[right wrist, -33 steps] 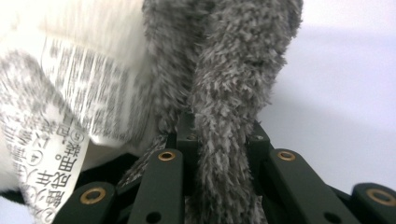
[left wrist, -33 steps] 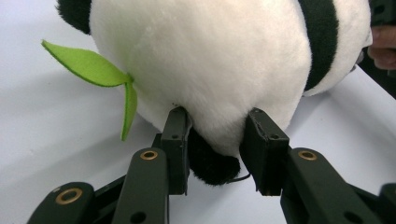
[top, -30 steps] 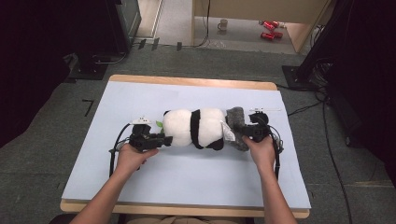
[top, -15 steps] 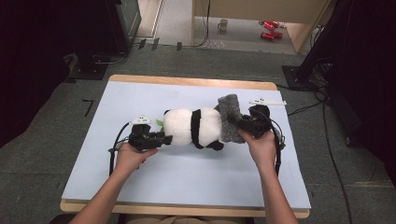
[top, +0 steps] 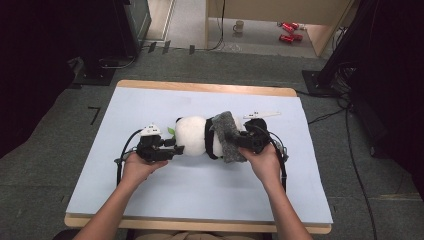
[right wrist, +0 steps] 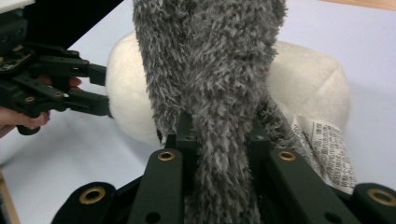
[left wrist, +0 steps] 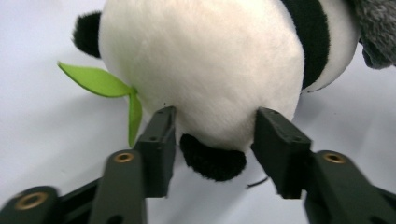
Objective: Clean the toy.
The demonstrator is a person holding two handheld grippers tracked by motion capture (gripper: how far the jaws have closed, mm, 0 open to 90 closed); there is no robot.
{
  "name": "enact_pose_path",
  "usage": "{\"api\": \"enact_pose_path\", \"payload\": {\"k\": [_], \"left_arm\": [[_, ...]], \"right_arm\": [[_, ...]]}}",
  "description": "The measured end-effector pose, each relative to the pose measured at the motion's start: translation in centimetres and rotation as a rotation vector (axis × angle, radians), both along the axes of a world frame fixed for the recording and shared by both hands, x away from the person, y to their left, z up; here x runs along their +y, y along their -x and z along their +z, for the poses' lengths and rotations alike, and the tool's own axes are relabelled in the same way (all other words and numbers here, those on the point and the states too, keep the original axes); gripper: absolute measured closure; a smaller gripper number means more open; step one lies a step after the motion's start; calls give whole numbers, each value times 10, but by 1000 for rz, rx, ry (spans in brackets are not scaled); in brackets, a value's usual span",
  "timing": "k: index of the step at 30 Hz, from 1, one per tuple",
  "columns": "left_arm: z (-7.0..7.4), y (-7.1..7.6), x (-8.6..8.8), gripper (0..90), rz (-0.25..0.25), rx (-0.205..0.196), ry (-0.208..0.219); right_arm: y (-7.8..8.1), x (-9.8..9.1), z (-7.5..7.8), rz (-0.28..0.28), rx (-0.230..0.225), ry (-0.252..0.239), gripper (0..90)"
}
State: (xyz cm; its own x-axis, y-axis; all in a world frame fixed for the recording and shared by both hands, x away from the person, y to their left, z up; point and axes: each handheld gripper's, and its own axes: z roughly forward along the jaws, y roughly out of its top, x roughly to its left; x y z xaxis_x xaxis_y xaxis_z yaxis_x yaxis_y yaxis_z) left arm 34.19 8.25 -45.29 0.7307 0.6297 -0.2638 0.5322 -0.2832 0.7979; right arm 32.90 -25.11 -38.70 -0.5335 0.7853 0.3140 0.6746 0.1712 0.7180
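Note:
A black-and-white panda plush (top: 192, 135) lies on its side on the light blue table top (top: 200, 195). My left gripper (top: 180, 149) is at its head end. Its jaws have just been opening and now flank the white head (left wrist: 201, 60) beside a green felt leaf (left wrist: 100, 81), with no clear squeeze. My right gripper (top: 235, 140) is shut on a grey fuzzy cloth (top: 226, 137). That cloth (right wrist: 210, 56) hangs over the panda's body (right wrist: 308, 79) and hides part of it. In the right gripper view, the left gripper (right wrist: 100, 88) is beyond the plush.
A printed label (right wrist: 327, 149) hangs from the plush. A white strip (top: 262, 114) lies on the table behind my right hand. Wooden table edges run along the back and front. A mug (top: 239, 25) and red cans (top: 287, 32) sit on the floor beyond.
My right hand has moved left and upward with the grey cloth, from beside the panda's far end to over its body. The left hand has stayed in place.

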Motion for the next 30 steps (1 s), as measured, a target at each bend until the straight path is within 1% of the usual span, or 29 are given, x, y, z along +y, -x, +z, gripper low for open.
{"api": "enact_pose_path", "payload": {"k": [1,4,9,13,16,19,21,28,30], "left_arm": [[0,0,1,435,0,-9,-1],[0,1,4,400,5,-14,5],[0,4,7,380,3,-14,11],[-3,8,3,377,-15,-16,-8],[-5,10,0,374,-29,-35,-20],[-8,11,-4,370,-33,-46,-17],[-12,9,-8,366,-29,-52,-30],[-26,0,-18,364,-11,-19,-45],[-29,-1,-20,361,-4,-14,-41]], "right_arm": [[0,0,0,-3,-3,4,749],[-3,-1,-1,-9,-13,19,749],[-9,-2,-3,-16,-18,12,749],[-13,-3,-3,-23,-24,13,749],[-16,-3,-3,-29,-26,8,748],[-18,-2,-2,-28,-26,7,748],[-18,-2,-2,-27,-28,8,748],[-19,-2,-2,-35,-36,2,747],[-19,-2,-3,-39,-42,1,746]]}}
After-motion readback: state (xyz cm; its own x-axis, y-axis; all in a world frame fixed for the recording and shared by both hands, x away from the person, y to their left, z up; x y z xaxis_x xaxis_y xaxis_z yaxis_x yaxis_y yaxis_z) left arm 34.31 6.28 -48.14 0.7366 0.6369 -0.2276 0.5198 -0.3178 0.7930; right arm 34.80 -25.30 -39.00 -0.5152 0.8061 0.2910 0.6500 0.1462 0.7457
